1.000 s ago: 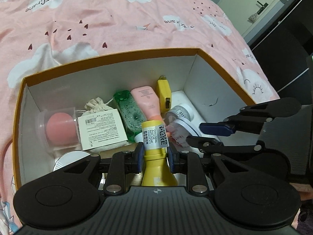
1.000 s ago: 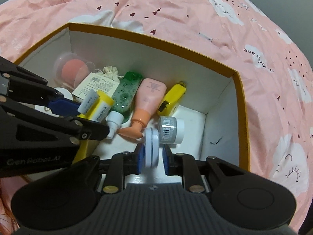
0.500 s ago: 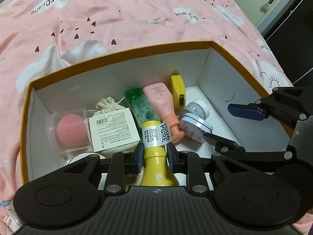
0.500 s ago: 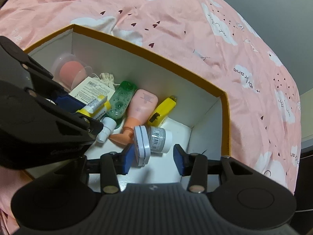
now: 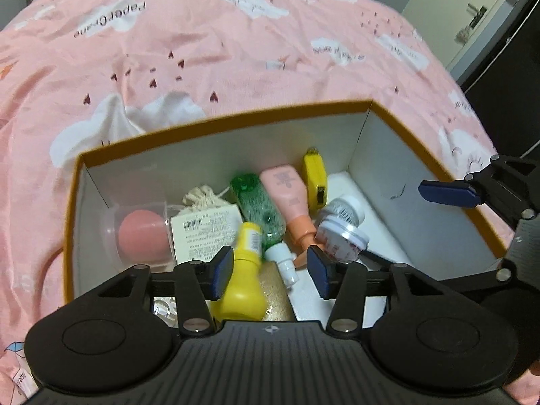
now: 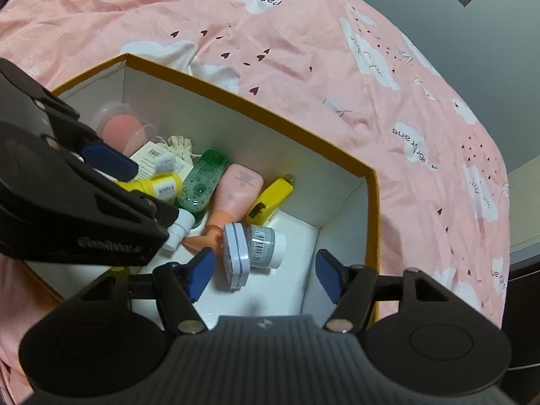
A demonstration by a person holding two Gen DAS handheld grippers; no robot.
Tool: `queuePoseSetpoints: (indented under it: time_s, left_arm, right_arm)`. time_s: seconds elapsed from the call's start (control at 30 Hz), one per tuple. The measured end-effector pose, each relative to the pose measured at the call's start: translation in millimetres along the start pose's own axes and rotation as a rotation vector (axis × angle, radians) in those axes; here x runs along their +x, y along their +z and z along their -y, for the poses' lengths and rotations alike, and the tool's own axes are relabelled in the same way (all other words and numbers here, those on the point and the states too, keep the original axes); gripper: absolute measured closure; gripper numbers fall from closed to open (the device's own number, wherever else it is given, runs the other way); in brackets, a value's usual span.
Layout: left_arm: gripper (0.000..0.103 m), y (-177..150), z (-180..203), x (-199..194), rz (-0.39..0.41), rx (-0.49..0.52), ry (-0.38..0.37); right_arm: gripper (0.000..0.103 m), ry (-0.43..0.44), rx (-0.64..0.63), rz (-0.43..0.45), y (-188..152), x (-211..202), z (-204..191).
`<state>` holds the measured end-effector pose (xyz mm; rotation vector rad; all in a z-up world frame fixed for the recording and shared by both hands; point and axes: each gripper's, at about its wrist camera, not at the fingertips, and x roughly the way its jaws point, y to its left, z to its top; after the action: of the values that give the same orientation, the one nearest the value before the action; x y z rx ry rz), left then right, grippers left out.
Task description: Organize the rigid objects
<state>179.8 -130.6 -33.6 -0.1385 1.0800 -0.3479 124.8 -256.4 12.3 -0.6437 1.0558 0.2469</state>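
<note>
Inside cardboard box (image 6: 369, 209), glossy yellow bottle (image 5: 244, 278), flat round tin (image 6: 236, 256)

Ahead of and below my claws spreads a bed under a pink quilt (image 5: 236, 50) printed with white clouds. An open orange-rimmed box (image 5: 219, 122) sits directly on it, just beneath my claws.
</note>
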Motion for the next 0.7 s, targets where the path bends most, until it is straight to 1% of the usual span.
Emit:
queuePoseSetpoints:
  time_s: [0.03, 0.1, 0.13, 0.2, 0.3, 0.47, 0.7]
  left_arm:
    - [0.040, -0.4, -0.6, -4.0, 0.014, -0.003, -0.003]
    - [0.039, -2.3, -3.3, -13.6, 0.055, -0.025, -0.011]
    - [0.038, -3.0, -4.4, -17.3, 0.072, -0.036, -0.016]
    - [0.037, -4.6, -6.1, -27.3, 0.117, -0.051, -0.025]
    - [0.035, -5.8, -3.9, -43.5, 0.185, -0.037, -0.022]
    - [0.034, -10.5, 4.4, -68.5, 0.303, 0.016, 0.013]
    - [0.034, -23.1, 8.7, -102.4, 0.482, 0.064, 0.067]
  right_arm:
    - [0.030, -0.009, 0.000, 0.004, 0.0, -1.2, 0.0]
    - [0.025, -0.027, -0.002, 0.014, -0.2, -3.9, 0.6]
    - [0.020, -0.034, -0.001, 0.019, -0.4, -5.5, 0.8]
    - [0.020, -0.044, 0.000, 0.033, -0.8, -9.6, 0.7]
    - [0.020, -0.057, -0.001, 0.049, -1.1, -15.3, -0.6]
    - [0.020, -0.066, 0.025, 0.089, -1.8, -29.4, -2.7]
    - [0.020, -0.047, 0.083, 0.182, -2.3, -62.5, -7.9]
